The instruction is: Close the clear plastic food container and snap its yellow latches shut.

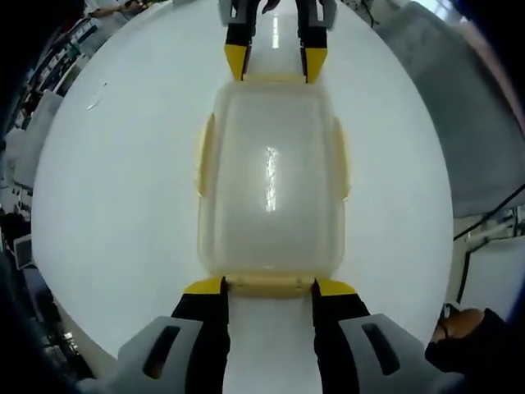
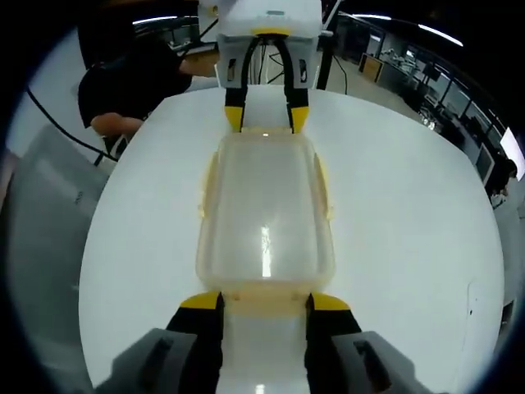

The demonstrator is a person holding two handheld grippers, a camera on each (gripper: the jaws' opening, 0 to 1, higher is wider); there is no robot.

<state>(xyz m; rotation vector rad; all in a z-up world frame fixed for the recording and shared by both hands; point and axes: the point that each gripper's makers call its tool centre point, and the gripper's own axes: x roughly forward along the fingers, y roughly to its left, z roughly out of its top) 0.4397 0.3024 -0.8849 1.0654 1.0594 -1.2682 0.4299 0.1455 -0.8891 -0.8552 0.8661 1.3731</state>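
Note:
The clear plastic container (image 1: 271, 176) lies on a round white table (image 1: 123, 189) with its lid on. Pale yellow latches run along its long sides (image 1: 203, 152) and short ends (image 1: 271, 285). My left gripper (image 1: 271, 287) stands open at the near end, its yellow fingertips (image 1: 205, 286) on either side of the end latch. My right gripper (image 1: 275, 64) faces it at the far end. In the right gripper view the container (image 2: 264, 217) lies the same way. There my right gripper (image 2: 265, 302) is open around its end latch (image 2: 265, 305), opposite the left gripper (image 2: 266, 119).
The table's curved edge (image 2: 90, 271) drops to grey floor (image 1: 480, 123). A person in dark clothes (image 2: 131, 78) sits behind the table on the left of the right gripper view. Office desks and ceiling lights lie beyond. A hand (image 1: 459, 324) shows at the lower right.

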